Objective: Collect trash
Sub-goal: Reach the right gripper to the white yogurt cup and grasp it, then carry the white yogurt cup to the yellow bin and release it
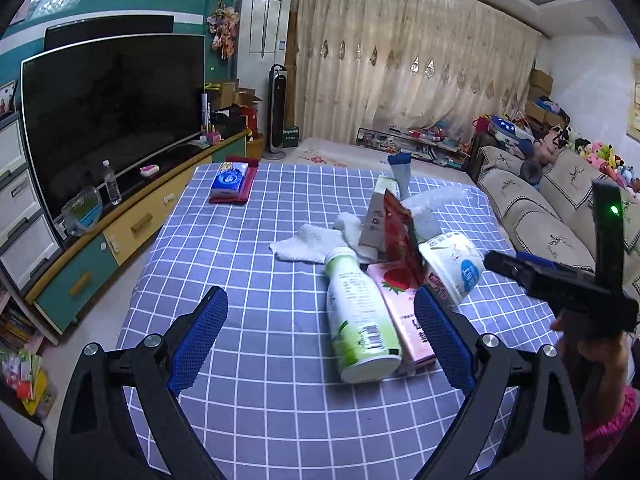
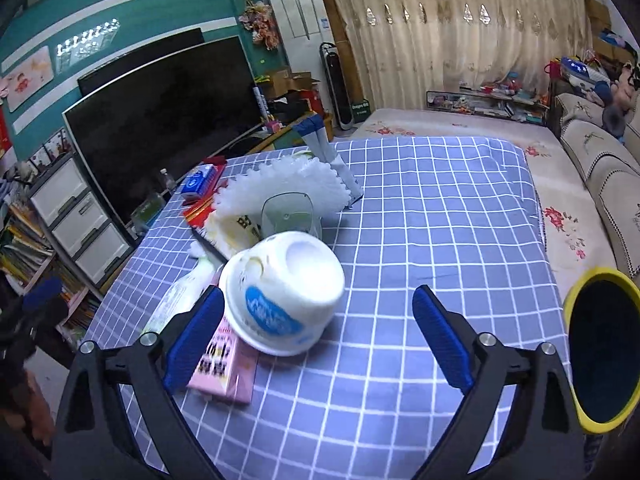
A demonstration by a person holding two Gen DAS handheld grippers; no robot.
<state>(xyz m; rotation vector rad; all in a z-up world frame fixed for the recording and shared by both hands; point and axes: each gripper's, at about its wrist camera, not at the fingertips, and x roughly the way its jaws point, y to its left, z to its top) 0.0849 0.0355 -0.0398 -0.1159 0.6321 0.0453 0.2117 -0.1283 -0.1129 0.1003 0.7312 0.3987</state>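
Two grippers hang over a table draped in blue cloth with a white grid. The left gripper has its nubbed blue pads spread, holding nothing. Right of its midline, a smooth green-and-white bottle lies touching a flat pink carton, with a glossy red pouch behind. The right gripper gapes likewise, empty; a round white tub, upturned, sits just inside its left pad, and a yellow-rimmed bin stands far right.

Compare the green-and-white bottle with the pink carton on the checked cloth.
The bottle is round, white and pale green with a barcode near its base; the pink carton is flat-sided and boxy with a strawberry picture. The bottle has a narrowed neck; the carton keeps one width. Both lie flat, side by side, touching.
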